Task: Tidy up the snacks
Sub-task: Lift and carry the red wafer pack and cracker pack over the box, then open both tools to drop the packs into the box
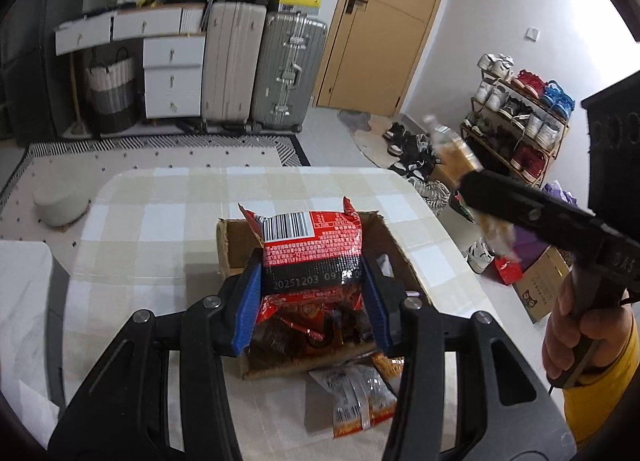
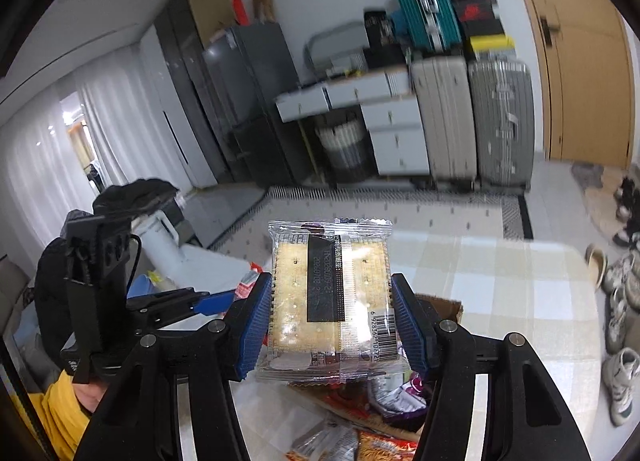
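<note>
Left gripper clamps a red snack packet above the cardboard box on the checked table. Right gripper pinches a clear cracker pack.

Both wrist cameras look forward and down, close over the checked table (shared).
</note>
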The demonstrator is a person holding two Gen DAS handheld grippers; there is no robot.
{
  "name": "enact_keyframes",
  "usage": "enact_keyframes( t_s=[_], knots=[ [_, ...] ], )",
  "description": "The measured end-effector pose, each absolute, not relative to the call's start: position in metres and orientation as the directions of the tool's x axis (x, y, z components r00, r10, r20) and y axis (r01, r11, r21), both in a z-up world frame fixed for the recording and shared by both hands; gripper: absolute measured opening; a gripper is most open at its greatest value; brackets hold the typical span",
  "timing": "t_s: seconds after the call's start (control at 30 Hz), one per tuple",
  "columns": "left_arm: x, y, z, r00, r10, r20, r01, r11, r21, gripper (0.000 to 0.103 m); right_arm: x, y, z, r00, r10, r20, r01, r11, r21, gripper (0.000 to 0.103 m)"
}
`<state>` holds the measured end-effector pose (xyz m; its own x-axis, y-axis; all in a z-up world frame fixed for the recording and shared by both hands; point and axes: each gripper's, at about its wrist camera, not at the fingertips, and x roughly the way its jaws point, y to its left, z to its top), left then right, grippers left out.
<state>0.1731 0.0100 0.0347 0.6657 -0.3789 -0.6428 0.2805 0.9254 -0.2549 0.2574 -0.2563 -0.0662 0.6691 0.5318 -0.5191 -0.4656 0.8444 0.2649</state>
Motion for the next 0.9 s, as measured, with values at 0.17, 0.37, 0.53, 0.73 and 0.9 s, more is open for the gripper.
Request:
enact_keyframes(
  t_s=[0.17,0.37,0.53,0.73,0.9],
  knots=[
    [0.212,0.004,0.007,0.611,-0.403,-0.681,0.279,0.915,-0.291,0.043,0.308,-0.254,-0.099,0.586,0.516,-0.625,-0.425,0.852,0.306,0.059],
    [0.241,0.003,-0.016,0.589,-0.398,-0.703,0.268,0.917,-0.295,0.043,0.334,-0.258,-0.124,0.555,0.49,-0.672,-0.4,0.866,0.301,0.059],
    [0.257,-0.002,-0.03,0.567,-0.411,-0.713,0.285,0.911,-0.298,0.043,0.336,-0.258,-0.142,0.525,0.491,-0.695,-0.391,0.865,0.316,0.059],
    [0.263,-0.008,-0.042,0.532,-0.437,-0.725,0.304,0.898,-0.319,0.043,0.335,-0.257,-0.148,0.512,0.485,-0.709,-0.388,0.867,0.313,0.059],
    [0.265,-0.013,-0.05,0.517,-0.434,-0.738,0.327,0.897,-0.298,0.044,0.333,-0.254,-0.155,0.494,0.469,-0.732,-0.387,0.872,0.298,0.06]
  ],
)
